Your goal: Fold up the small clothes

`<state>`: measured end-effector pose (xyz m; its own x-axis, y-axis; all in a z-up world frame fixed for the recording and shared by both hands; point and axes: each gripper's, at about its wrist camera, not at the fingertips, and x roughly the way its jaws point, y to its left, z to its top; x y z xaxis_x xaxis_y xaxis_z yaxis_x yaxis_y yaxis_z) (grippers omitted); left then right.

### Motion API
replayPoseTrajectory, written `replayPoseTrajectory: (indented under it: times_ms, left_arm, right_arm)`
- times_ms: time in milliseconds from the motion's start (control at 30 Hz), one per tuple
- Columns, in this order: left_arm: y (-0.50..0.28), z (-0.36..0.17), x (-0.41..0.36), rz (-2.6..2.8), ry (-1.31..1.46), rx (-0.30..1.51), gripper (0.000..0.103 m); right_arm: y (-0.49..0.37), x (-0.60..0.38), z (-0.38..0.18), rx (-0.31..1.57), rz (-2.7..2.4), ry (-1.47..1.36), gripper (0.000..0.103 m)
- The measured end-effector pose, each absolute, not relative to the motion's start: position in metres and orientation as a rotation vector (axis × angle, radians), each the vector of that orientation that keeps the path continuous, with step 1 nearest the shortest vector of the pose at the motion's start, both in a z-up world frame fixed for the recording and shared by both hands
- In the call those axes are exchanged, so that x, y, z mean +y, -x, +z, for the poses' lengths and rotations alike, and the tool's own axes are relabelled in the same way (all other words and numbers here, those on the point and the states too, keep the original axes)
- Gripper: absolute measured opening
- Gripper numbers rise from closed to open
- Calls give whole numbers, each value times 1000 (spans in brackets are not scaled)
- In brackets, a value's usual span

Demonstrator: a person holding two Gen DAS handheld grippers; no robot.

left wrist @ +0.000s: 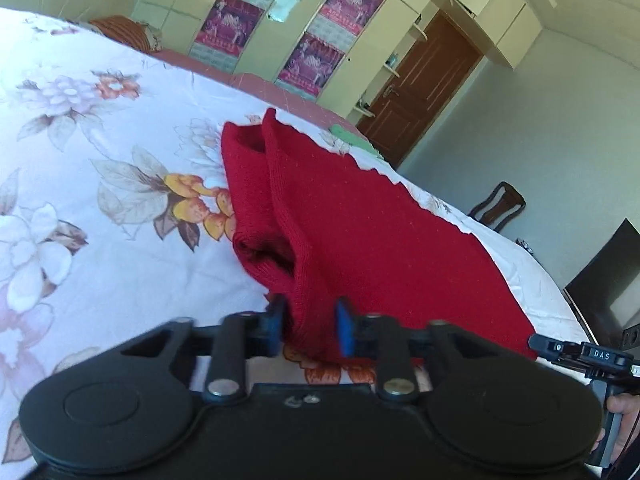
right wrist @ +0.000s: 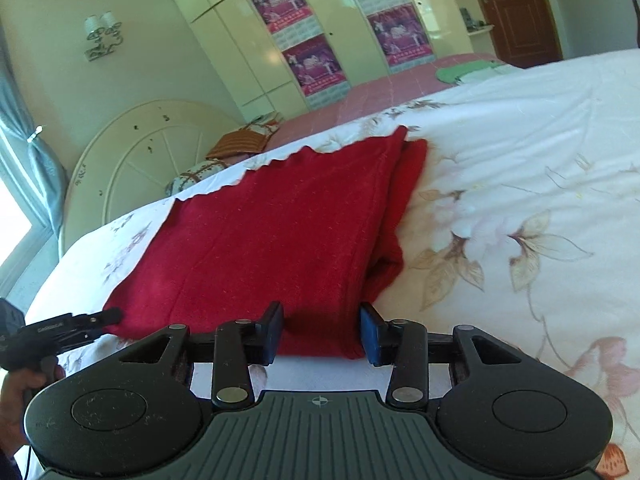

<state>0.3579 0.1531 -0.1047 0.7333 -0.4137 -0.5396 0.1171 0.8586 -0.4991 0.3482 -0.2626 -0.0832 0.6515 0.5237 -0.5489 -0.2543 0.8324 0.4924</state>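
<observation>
The left gripper [left wrist: 309,328] is narrowed onto the near left corner of the red knit garment [left wrist: 360,232], while the right gripper [right wrist: 322,334] is spread wider around the near right edge (grip unclear). If lifted unevenly, the folded layers on the floral bedsheet [right wrist: 520,160] could be dragged apart.

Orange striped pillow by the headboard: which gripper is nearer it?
Left. The left gripper holds the red knit garment at its near corner on the side of the pillow; the right gripper straddles the opposite near corner.
</observation>
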Motion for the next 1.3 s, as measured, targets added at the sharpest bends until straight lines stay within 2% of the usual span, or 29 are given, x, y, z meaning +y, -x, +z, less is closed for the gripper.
replayPoseTrajectory:
  times_ms: [33,67,100,167,267,367,467,500,567,600,633,667,700,733,767,800,833,867,1000,1100,1200,1300]
  left_arm:
    - [-359,-105,152,-303,454,697,12]
    - [-358,-103,150,-306,436,688,11]
    - [-355,-97,150,-312,422,672,10]
    - [-348,-82,160,-322,429,629,9]
    - [-345,-72,171,-322,356,630,9]
    - [-354,-95,159,-318,232,719,10]
    - [-352,-103,162,-300,296,701,12]
    - [-351,-101,162,-297,305,702,15]
    - [-343,-96,166,-262,320,690,43]
    - [-337,-89,169,-210,320,676,49]
    - [-330,-80,171,-179,313,639,51]
    - [-323,-68,170,-183,297,589,51]
    - [-321,-56,164,-189,272,546,51]
    - [-324,-48,153,-212,256,526,51]
    - [-331,-45,140,-261,244,520,52]
    - [-341,-46,123,-296,226,523,53]
    - [-352,-51,106,-322,215,538,54]
    - [-363,-57,91,-341,210,552,54]
    - [-387,-76,56,-341,176,560,55]
    - [-389,-91,70,-287,137,576,56]
    - [-377,-97,109,-263,137,576,47]
    - [-376,-86,110,-264,53,580,46]
  right_arm:
    - [-349,-262,-84,731,464,-395,38]
    - [-351,-260,-83,734,471,-381,6]
    - [-353,-257,-83,752,473,-348,4]
    - [-351,-252,-77,762,446,-244,3]
    - [-342,-274,-66,744,402,-254,3]
    - [-342,-282,-77,785,405,-230,3]
    - [-345,-275,-95,803,396,-212,3]
    - [-345,-277,-96,805,387,-234,3]
    - [-341,-275,-93,795,388,-217,4]
    - [-339,-276,-89,790,389,-210,5]
    - [-334,-278,-84,779,368,-203,28]
    - [-328,-281,-75,735,319,-188,61]
    - [-323,-283,-66,667,294,-179,63]
    - [-320,-284,-57,630,307,-186,63]
    - [-323,-280,-51,616,317,-194,58]
    - [-328,-272,-47,603,341,-193,50]
    - [-335,-260,-46,604,373,-184,33]
    - [-344,-244,-48,615,399,-173,30]
    - [-369,-182,-65,622,491,-80,30]
    - [-376,-159,-81,622,509,39,30]
    - [-382,-184,-93,629,399,78,30]
    - [-395,-224,-98,671,383,-30,29]
